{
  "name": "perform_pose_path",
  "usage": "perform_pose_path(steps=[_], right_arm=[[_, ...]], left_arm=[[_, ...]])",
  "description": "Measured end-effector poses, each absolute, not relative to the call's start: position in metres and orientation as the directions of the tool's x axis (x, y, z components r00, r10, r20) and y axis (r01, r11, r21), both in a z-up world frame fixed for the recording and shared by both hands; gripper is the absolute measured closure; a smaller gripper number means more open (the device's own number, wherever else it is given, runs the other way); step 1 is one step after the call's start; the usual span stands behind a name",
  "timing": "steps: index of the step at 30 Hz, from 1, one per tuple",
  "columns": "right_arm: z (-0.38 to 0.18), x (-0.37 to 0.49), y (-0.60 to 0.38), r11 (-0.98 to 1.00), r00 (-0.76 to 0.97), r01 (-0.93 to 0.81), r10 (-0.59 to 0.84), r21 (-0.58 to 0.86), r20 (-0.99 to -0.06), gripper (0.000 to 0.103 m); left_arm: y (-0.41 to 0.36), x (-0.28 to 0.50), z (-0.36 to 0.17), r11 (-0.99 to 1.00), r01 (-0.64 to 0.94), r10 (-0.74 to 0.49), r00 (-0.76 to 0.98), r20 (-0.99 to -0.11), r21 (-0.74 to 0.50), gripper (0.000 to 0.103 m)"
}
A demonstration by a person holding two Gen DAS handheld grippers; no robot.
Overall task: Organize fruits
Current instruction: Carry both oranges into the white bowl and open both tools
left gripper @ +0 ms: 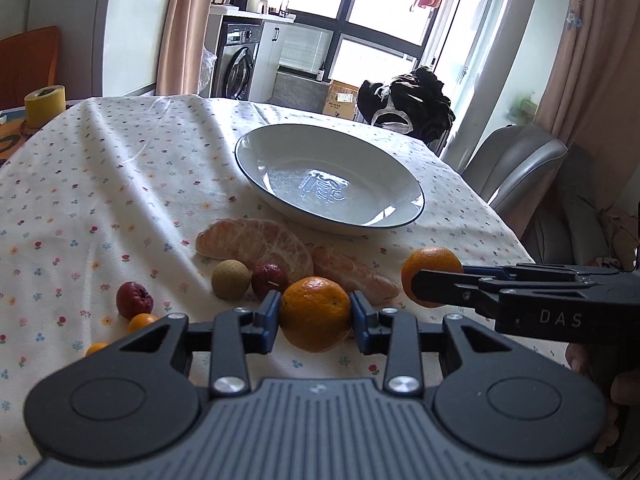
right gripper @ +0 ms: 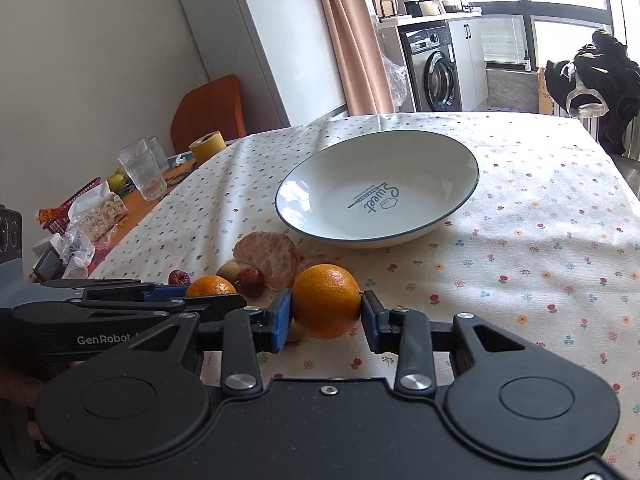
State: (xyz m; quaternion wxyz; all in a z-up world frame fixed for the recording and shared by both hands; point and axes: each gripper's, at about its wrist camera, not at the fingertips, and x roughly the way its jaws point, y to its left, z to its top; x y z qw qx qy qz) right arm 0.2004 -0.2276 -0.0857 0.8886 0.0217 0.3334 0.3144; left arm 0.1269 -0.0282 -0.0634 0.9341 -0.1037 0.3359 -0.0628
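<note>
My left gripper (left gripper: 316, 313) is shut on a mandarin orange (left gripper: 316, 320), low over the floral tablecloth. From the right comes my right gripper (left gripper: 423, 285), shut on a second orange (left gripper: 430, 262). In the right wrist view that gripper (right gripper: 326, 314) clamps its orange (right gripper: 326, 304), and the left gripper (right gripper: 200, 296) with its orange (right gripper: 210, 285) sits to the left. An empty white plate (left gripper: 280, 148) (right gripper: 440, 168) lies just beyond. Peeled citrus pieces (left gripper: 256, 246) (left gripper: 352, 276), a longan (left gripper: 231, 280), red dates (left gripper: 134, 299) (left gripper: 270, 278) and small kumquats (left gripper: 142, 322) lie between.
A yellow tape roll (left gripper: 45, 104) and drinking glasses (right gripper: 142, 172) stand past the cloth's left edge, beside wrapped clutter (right gripper: 92, 216). A grey chair (left gripper: 516, 160) sits at the table's right side. Dark clothing (left gripper: 404, 104) hangs on a chair behind the table.
</note>
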Motion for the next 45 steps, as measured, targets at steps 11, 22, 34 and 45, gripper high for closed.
perform_pose_path(steps=[11, 22, 34, 45], right_arm=[[-0.075, 0.212, -0.221, 0.797, 0.609, -0.543, 0.59, 0.264, -0.53, 0.068], [-0.075, 0.241, -0.221, 0.802, 0.63, -0.527, 0.59, 0.281, -0.504, 0.068], [-0.082, 0.268, -0.224, 0.804, 0.631, -0.518, 0.59, 0.292, -0.504, 0.068], [-0.091, 0.293, -0.221, 0.812, 0.632, -0.505, 0.579, 0.292, -0.516, 0.068]], left_arm=[[-0.017, 0.135, -0.044, 0.971, 0.012, -0.151, 0.799, -0.582, -0.237, 0.068], [-0.021, 0.16, -0.046, 0.973, 0.008, -0.146, 0.794, -0.59, -0.23, 0.068], [-0.027, 0.187, -0.044, 0.978, 0.005, -0.133, 0.79, -0.599, -0.21, 0.068], [-0.032, 0.215, -0.047, 0.98, 0.0, -0.123, 0.781, -0.612, -0.198, 0.068]])
